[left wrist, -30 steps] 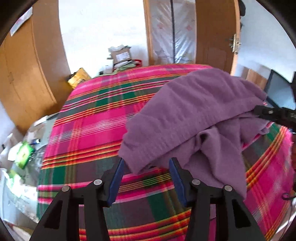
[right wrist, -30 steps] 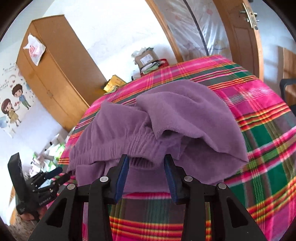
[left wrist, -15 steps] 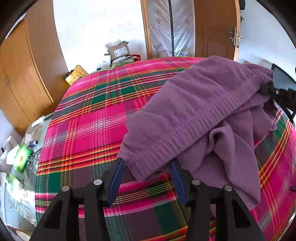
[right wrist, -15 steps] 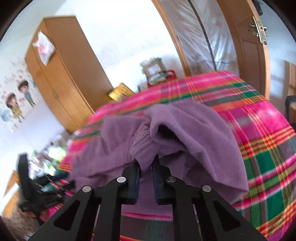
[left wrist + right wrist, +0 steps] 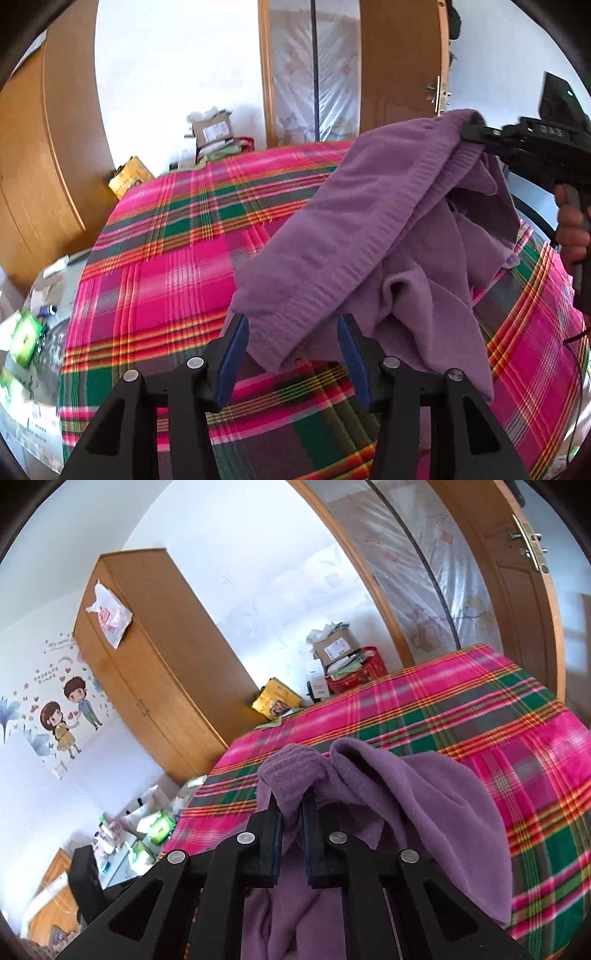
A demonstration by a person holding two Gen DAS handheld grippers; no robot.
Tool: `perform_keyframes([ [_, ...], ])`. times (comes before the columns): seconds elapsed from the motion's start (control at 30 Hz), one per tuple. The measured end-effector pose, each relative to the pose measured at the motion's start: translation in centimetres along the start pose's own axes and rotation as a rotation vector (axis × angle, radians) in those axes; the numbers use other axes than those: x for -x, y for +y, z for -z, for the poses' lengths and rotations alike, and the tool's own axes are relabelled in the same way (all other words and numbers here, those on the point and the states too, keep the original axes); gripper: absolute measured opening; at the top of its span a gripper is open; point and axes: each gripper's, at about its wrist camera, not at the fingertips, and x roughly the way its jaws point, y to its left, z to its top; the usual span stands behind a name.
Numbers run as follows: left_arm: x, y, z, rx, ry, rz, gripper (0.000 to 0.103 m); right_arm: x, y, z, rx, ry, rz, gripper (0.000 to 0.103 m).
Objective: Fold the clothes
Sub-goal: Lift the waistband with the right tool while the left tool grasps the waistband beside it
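A purple fleece garment (image 5: 369,229) lies on the pink and green plaid bedcover (image 5: 166,258), with one end lifted. My right gripper (image 5: 474,134) pinches its ribbed band at the upper right; a person's hand (image 5: 572,229) holds that tool. In the right wrist view the right gripper (image 5: 291,799) has its jaws closing, pads pressed on a bunched fold of the purple garment (image 5: 424,794), which hangs over the bedcover (image 5: 480,709). My left gripper (image 5: 291,321) stands open near the bed's front. The garment's lower corner droops between its fingers without being pressed.
A wooden wardrobe (image 5: 44,166) stands left of the bed. Cardboard boxes (image 5: 214,129) and a yellow bag (image 5: 129,177) sit beyond the far edge, next to a wooden door (image 5: 399,74). Green packets and clutter (image 5: 26,332) cover the floor at the left.
My right gripper has shut on the garment's ribbed band and lifted it, pulling the cloth up and taut toward the right. The left gripper has stayed open in place.
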Motion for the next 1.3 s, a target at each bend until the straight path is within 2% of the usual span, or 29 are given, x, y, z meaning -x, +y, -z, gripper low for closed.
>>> perform_keyframes([
  [0.2, -1.1, 0.5, 0.1, -0.041, 0.018, -0.018, 0.051, -1.2, 0.3, -1.5, -0.016, -0.001, -0.006, 0.01],
  [0.37, -1.6, 0.2, 0.0, -0.096, 0.01, -0.031, 0.051, -3.0, 0.6, -2.9, 0.002, 0.036, 0.001, 0.009],
  [0.43, -1.8, 0.5, -0.2, -0.091, 0.015, -0.006, 0.04, -3.8, 0.9, -3.5, 0.007, 0.043, 0.002, 0.009],
  [0.47, -1.9, 0.8, -0.3, -0.077, 0.02, 0.024, 0.029, -4.1, 1.2, -3.8, 0.015, 0.045, 0.003, 0.01],
  [0.5, -2.0, 1.1, -0.4, -0.063, 0.023, 0.049, 0.024, -4.5, 1.5, -4.0, 0.026, 0.046, 0.004, 0.009],
  [0.53, -2.0, 1.4, -0.5, -0.05, 0.024, 0.057, 0.022, -4.9, 1.8, -4.2, 0.034, 0.046, 0.007, 0.01],
  [0.57, -1.9, 1.6, -0.7, -0.038, 0.018, 0.054, 0.014, -5.3, 2.1, -4.4, 0.043, 0.047, 0.006, 0.01],
  [0.6, -1.8, 2.0, -0.9, -0.021, 0.008, 0.051, 0.01, -5.7, 2.4, -4.6, 0.051, 0.048, 0.002, 0.009],
  [0.7, -1.1, 3.4, -1.5, 0.042, -0.017, 0.044, 0.008, -6.9, 3.9, -5.4, 0.091, 0.048, -0.003, 0.009],
  [0.83, -0.1, 6.3, -1.9, 0.18, -0.029, 0.089, 0.006, -8.8, 5.9, -6.6, 0.147, 0.052, -0.018, 0.009],
  [0.97, 0.8, 8.4, -1.5, 0.239, -0.043, 0.051, 0.002, -11.2, 7.4, -7.1, 0.166, 0.081, -0.037, 0.009],
  [1.13, 0.5, 10.5, -0.5, 0.328, -0.012, 0.09, 0.002, -14.4, 9.5, -6.7, 0.19, 0.121, -0.06, 0.009],
  [1.17, 0.4, 10.7, -0.2, 0.335, -0.004, 0.093, 0.003, -14.9, 9.8, -6.6, 0.192, 0.124, -0.063, 0.009],
  [1.3, 0.1, 10.8, 0.3, 0.331, 0.03, 0.108, 0.018, -17.0, 10.6, -6.4, 0.202, 0.14, -0.05, 0.009],
])
